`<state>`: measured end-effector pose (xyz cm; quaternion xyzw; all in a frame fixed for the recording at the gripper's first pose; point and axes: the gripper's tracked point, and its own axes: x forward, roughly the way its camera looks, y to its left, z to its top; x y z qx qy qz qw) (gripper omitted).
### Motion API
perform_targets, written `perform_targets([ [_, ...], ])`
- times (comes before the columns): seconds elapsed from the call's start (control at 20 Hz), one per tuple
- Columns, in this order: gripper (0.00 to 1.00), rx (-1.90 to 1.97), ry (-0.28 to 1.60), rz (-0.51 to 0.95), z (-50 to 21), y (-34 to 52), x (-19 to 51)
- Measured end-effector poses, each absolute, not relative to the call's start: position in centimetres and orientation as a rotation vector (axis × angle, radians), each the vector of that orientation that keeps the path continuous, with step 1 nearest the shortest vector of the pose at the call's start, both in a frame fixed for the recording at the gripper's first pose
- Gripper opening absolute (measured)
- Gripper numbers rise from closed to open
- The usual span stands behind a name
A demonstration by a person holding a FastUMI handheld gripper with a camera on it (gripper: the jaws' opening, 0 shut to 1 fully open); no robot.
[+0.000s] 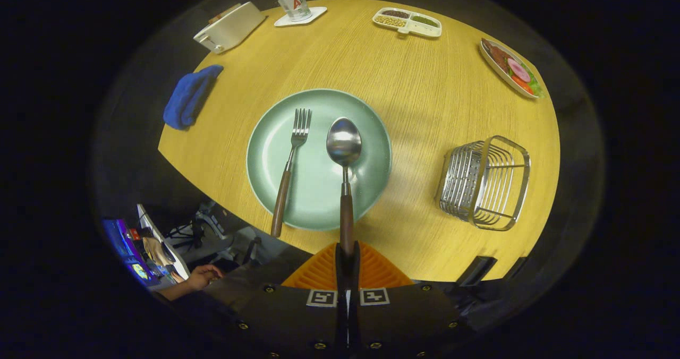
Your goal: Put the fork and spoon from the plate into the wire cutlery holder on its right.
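Observation:
My gripper is shut on the wooden handle end of the spoon, which points straight ahead with its shiny bowl above the pale green plate; the view looks down from well above the table. The fork, also wooden-handled, lies on the plate to the left of the spoon, its handle hanging past the plate's near rim. The wire cutlery holder stands on the yellow table to the right of the plate, with nothing visible inside.
On the round wooden table beyond the plate: a blue cloth at the left, a white toaster, a can on a coaster, a divided snack tray and a food dish. A person's hand rests below left.

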<state>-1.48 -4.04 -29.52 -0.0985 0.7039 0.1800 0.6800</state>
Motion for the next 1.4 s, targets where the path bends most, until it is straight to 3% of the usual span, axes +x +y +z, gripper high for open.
perform_targets([
  [0.35, 0.01, -0.323, 1.626, 0.417, -23.9, -10.3, -2.2],
  [0.65, 0.01, -0.325, 1.653, 0.326, -21.4, -15.8, -1.0],
  [1.4, 0.01, -0.363, 1.818, 0.219, -25.8, -18.5, 2.4],
])
